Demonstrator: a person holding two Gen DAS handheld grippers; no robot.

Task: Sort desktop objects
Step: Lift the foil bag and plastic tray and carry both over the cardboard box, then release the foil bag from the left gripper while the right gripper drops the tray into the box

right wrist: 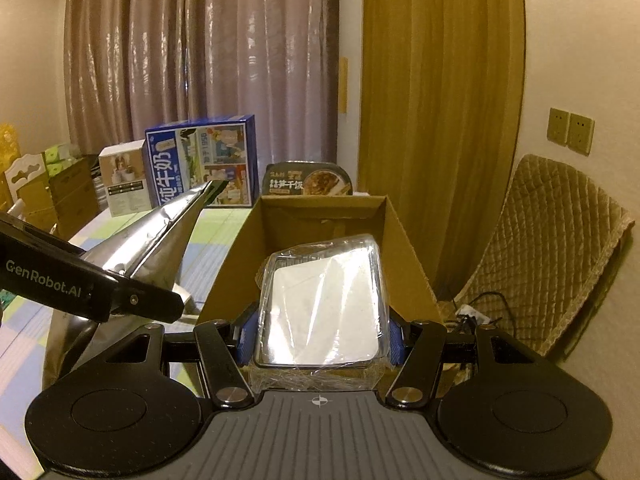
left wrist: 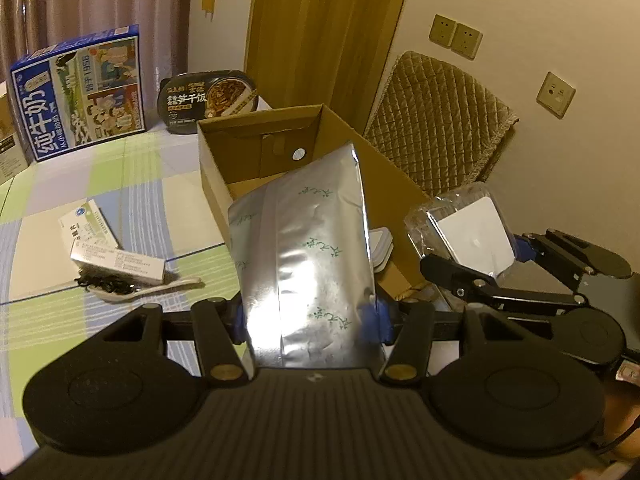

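Observation:
My left gripper point(left wrist: 312, 320) is shut on a silver foil pouch point(left wrist: 308, 248) and holds it upright at the near left edge of the open cardboard box point(left wrist: 212, 184). The pouch also shows in the right wrist view point(right wrist: 160, 240). My right gripper point(right wrist: 320, 336) is shut on a clear plastic-wrapped white package point(right wrist: 324, 304) and holds it over the near end of the box point(right wrist: 404, 248). In the left wrist view that package point(left wrist: 468, 232) hangs to the right of the box, held by the right gripper point(left wrist: 480, 276).
On the checked tablecloth point(left wrist: 120, 184) lie two small white cartons point(left wrist: 100, 240) and a white spoon with dark leaves point(left wrist: 120, 288). A blue milk box point(left wrist: 80, 92) and a black rice meal tray point(left wrist: 208, 100) stand behind. A quilted chair back point(left wrist: 436, 136) is right of the box.

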